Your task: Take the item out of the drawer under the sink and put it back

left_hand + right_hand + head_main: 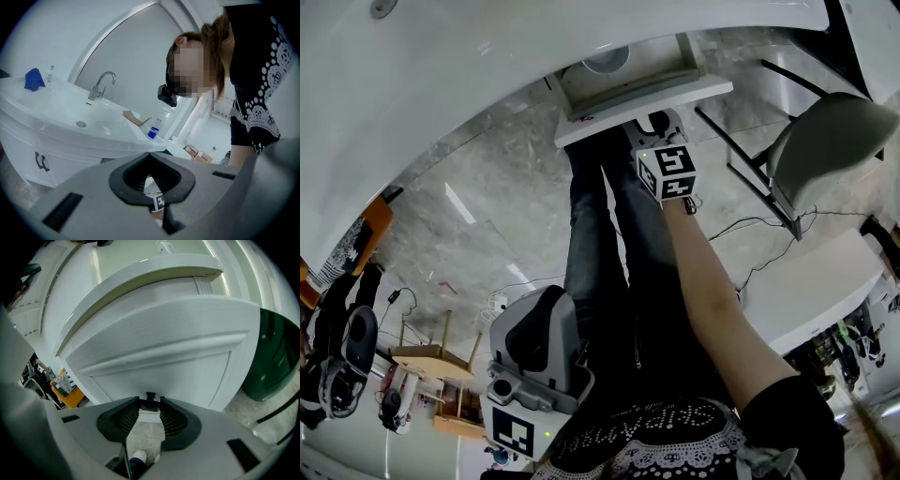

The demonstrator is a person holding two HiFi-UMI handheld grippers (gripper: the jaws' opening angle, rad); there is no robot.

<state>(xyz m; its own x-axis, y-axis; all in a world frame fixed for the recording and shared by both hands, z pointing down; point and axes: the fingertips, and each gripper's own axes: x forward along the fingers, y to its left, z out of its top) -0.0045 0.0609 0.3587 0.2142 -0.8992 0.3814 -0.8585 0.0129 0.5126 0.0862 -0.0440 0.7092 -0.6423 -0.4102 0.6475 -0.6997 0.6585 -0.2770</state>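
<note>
Right gripper [150, 403] clamped on drawer handle [150, 396]. Drawer [642, 103] stands out under sink [441, 84]. Round white item [607, 61] lies inside, far end. Left gripper [150, 155] closed, empty, near left. Likely next: release handle, reach in.

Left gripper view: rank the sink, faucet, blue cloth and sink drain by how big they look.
1. Sink, by far the largest.
2. Faucet and blue cloth: these look about alike, so I won't rank them.
3. Drain, the smallest.
</note>
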